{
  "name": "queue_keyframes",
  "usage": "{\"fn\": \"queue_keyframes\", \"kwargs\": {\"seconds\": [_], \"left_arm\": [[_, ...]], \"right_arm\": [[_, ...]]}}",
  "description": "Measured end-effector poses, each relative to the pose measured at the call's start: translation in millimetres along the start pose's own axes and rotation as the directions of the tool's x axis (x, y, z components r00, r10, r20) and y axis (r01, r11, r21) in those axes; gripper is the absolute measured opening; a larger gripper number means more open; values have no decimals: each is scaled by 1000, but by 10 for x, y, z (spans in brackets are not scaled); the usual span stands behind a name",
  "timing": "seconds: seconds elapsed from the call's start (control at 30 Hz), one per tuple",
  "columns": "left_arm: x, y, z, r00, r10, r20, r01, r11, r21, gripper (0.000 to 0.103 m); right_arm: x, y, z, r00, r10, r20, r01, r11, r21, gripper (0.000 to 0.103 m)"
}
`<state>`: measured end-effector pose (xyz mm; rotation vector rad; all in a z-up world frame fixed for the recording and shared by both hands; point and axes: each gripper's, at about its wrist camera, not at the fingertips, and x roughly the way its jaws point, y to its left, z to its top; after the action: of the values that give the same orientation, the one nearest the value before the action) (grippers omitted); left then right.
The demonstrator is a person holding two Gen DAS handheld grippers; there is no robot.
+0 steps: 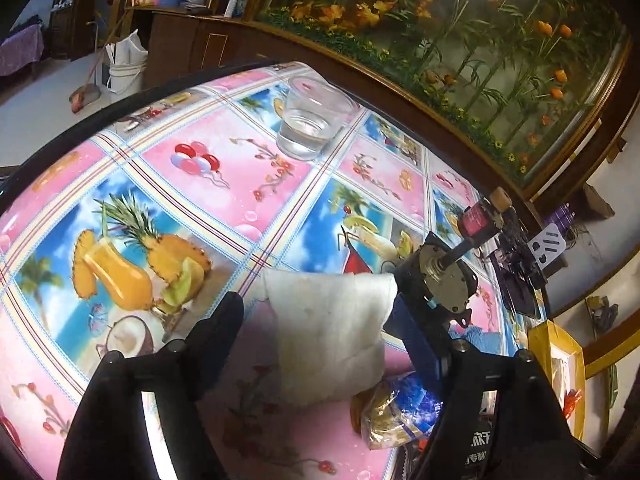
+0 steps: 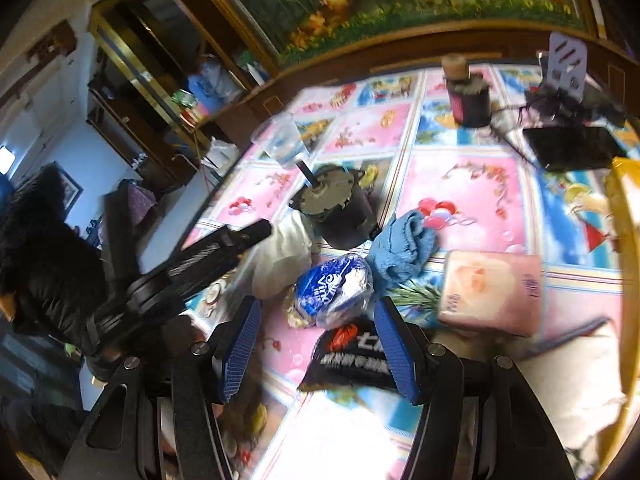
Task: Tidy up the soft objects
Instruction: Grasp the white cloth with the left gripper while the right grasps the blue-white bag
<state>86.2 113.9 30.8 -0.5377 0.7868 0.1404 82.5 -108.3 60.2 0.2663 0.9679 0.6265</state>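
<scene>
Two grippers stand over the patterned tablecloth (image 1: 208, 148). Low in the left wrist view, the left gripper (image 1: 320, 320) is spread wide around a white pad (image 1: 332, 328), pads not pressing it. At lower centre of the right wrist view, the right gripper (image 2: 318, 344) gapes wide over a blue snack bag (image 2: 332, 288), with a blue cloth (image 2: 404, 248) up-right of it

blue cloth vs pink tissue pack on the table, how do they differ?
The blue cloth is crumpled into an irregular heap; the pink tissue pack is a smooth, wrapped block lying flat. The cloth lies close beside the dark motor; the pack lies apart, nearer the yellow box. Both rest on the patterned tablecloth, and neither is between a gripper's fingers.
</scene>
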Motion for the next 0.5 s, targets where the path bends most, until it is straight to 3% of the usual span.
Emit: {"fn": "queue_keyframes", "kwargs": {"seconds": [0.2, 0.37, 0.47, 0.5], "left_arm": [[6, 67, 13, 1000, 3, -9, -3, 1000, -31, 76], [4, 80, 21, 1000, 8, -16, -8, 1000, -30, 76], [-1, 74, 12, 1000, 5, -22, -5, 1000, -21, 76], [-4, 62, 6, 1000, 8, -22, -9, 1000, -15, 76]], "right_arm": [[438, 57, 155, 993, -94, -76, 95, 995, 4, 64], [755, -39, 163, 985, -111, -129, 118, 992, 51, 63], [788, -36, 119, 992, -62, -107, 65, 998, 27, 44], [748, 1, 109, 994, -64, -88, 64, 998, -3, 33]]}}
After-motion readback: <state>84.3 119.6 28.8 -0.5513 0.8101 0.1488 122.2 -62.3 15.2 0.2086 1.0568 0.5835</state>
